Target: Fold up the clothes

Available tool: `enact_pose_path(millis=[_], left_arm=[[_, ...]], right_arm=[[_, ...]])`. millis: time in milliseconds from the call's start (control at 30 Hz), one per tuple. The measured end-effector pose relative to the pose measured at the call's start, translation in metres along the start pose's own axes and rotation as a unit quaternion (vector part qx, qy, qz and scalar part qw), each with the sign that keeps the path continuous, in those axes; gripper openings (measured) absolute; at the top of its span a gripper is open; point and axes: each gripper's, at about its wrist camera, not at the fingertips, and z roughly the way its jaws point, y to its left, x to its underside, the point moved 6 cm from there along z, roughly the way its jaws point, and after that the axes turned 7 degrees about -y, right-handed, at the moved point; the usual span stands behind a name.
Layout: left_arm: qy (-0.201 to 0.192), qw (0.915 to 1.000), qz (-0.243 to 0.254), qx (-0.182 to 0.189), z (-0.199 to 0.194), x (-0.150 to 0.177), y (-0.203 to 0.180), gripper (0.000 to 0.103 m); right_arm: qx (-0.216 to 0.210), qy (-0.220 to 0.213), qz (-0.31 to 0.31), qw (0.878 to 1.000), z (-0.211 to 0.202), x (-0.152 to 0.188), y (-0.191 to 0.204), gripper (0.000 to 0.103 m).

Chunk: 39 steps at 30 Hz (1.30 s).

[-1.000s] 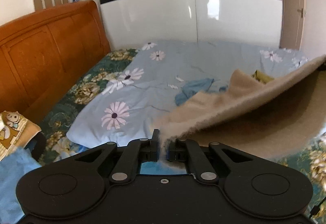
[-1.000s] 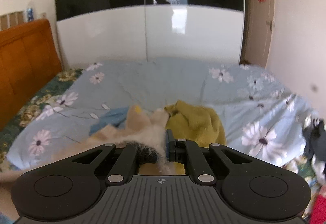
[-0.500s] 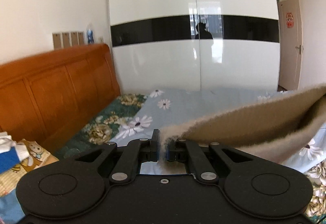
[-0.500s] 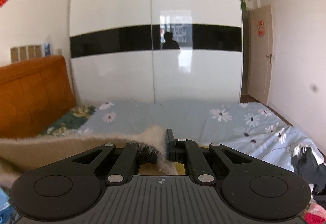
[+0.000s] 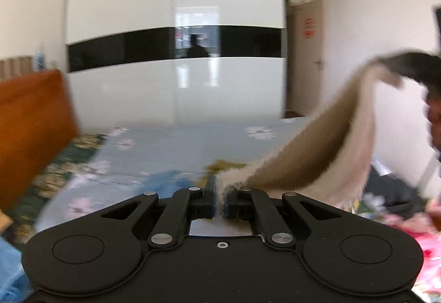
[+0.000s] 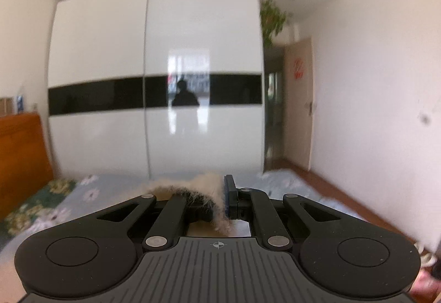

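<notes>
The left tool [image 5: 219, 192] is pressed together, pinching a fuzzy edge of the beige garment [image 5: 330, 137]; the cloth sweeps from the fingertips up toward two o'clock in the left wrist view, lifted clear of the bed [image 5: 193, 143]; its far end reaches a dark blurred shape at three o'clock, too smeared to identify. The right tool [image 6: 223, 198] is likewise clamped on another furry edge of the garment, at six o'clock below the white wardrobe [image 6: 154, 82]. On the floral quilt [image 5: 179, 148] lie a blue cloth [image 5: 171, 179] and a yellow cloth [image 5: 223, 165]; no containers are visible.
</notes>
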Motion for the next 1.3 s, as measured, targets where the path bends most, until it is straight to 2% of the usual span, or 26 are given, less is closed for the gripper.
enact_pose_path(millis=[133,267,400,500,567,633,733,867,967,1133,1200,1300], left_arm=[[-0.004,0.9988,-0.019,0.045,-0.009,0.001,-0.031,0.005],[0.019,0.9973,-0.031,0.064,-0.01,0.019,-0.036,0.005],[0.065,0.9959,-0.047,0.041,-0.01,0.056,-0.014,0.005],[0.109,0.992,-0.062,0.006,-0.008,0.093,0.019,0.005],[0.145,0.9861,-0.078,-0.024,-0.009,0.124,0.048,0.004],[0.181,0.977,-0.096,-0.059,-0.01,0.156,0.08,0.004],[0.221,0.9611,-0.127,-0.105,-0.018,0.195,0.127,0.004],[0.26,0.938,-0.165,-0.158,-0.037,0.231,0.192,0.004],[0.285,0.9198,-0.184,-0.197,-0.05,0.256,0.239,0.004],[0.316,0.8925,-0.215,-0.24,-0.057,0.293,0.295,0.004],[0.326,0.8822,-0.227,-0.252,-0.053,0.309,0.314,0.004],[0.343,0.8722,-0.226,-0.265,-0.049,0.328,0.335,0.005]], right_arm=[[-0.018,-0.047,-0.028,0.998,0.014,-0.043,0.01,0.005],[-0.053,-0.04,-0.07,0.995,0.04,-0.034,0.059,0.005],[-0.096,-0.001,-0.091,0.991,0.063,0.008,0.119,0.005],[-0.135,0.06,-0.089,0.985,0.083,0.064,0.171,0.005],[-0.163,0.103,-0.098,0.976,0.09,0.106,0.211,0.005],[-0.196,0.145,-0.104,0.964,0.098,0.152,0.257,0.005],[-0.252,0.176,-0.118,0.944,0.09,0.193,0.332,0.005],[-0.348,0.198,-0.144,0.905,0.061,0.24,0.448,0.005],[-0.393,0.219,-0.156,0.88,0.046,0.27,0.517,0.005],[-0.419,0.273,-0.179,0.847,0.031,0.33,0.599,0.005],[-0.421,0.295,-0.194,0.836,0.029,0.354,0.616,0.006],[-0.413,0.325,-0.223,0.821,0.023,0.392,0.635,0.006]])
